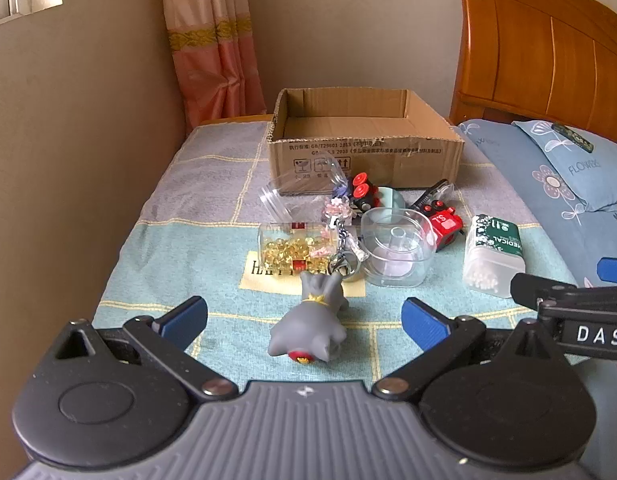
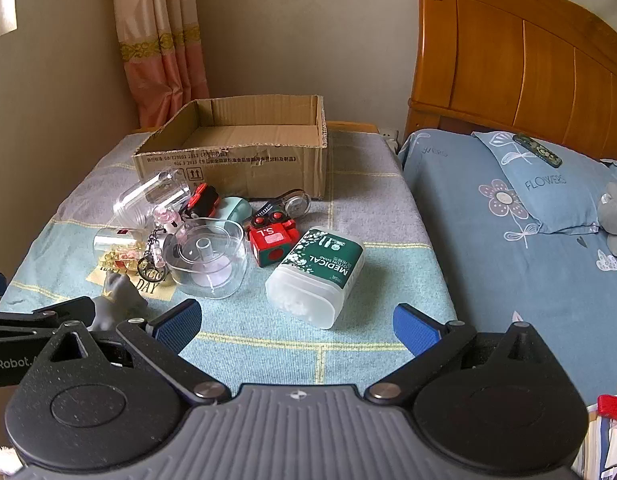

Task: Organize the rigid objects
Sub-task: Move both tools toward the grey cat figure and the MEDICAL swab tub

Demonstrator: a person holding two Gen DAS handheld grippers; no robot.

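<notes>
An open cardboard box (image 1: pixel 364 160) (image 2: pixel 236 164) stands empty at the back of the cloth-covered table. In front of it lie a grey figurine keychain (image 1: pixel 308 328) (image 2: pixel 116 300), a clear bottle of yellow beads (image 1: pixel 288 248) (image 2: pixel 112 248), an empty clear jar (image 1: pixel 304 188) (image 2: pixel 148 196), a clear square container (image 1: pixel 396 248) (image 2: pixel 208 256), a red toy (image 1: pixel 444 224) (image 2: pixel 272 236) and a cotton swab box (image 1: pixel 494 256) (image 2: pixel 316 276). My left gripper (image 1: pixel 304 320) is open, its fingers either side of the figurine. My right gripper (image 2: pixel 296 322) is open, just before the swab box.
A black-and-red toy (image 1: pixel 362 192) (image 2: pixel 202 200), a mint round object (image 2: pixel 236 208) and a tape dispenser (image 2: pixel 292 202) lie by the box. A bed with a blue pillow (image 2: pixel 548 184) and wooden headboard (image 2: pixel 528 52) is on the right. A wall and curtain (image 1: pixel 212 40) stand on the left.
</notes>
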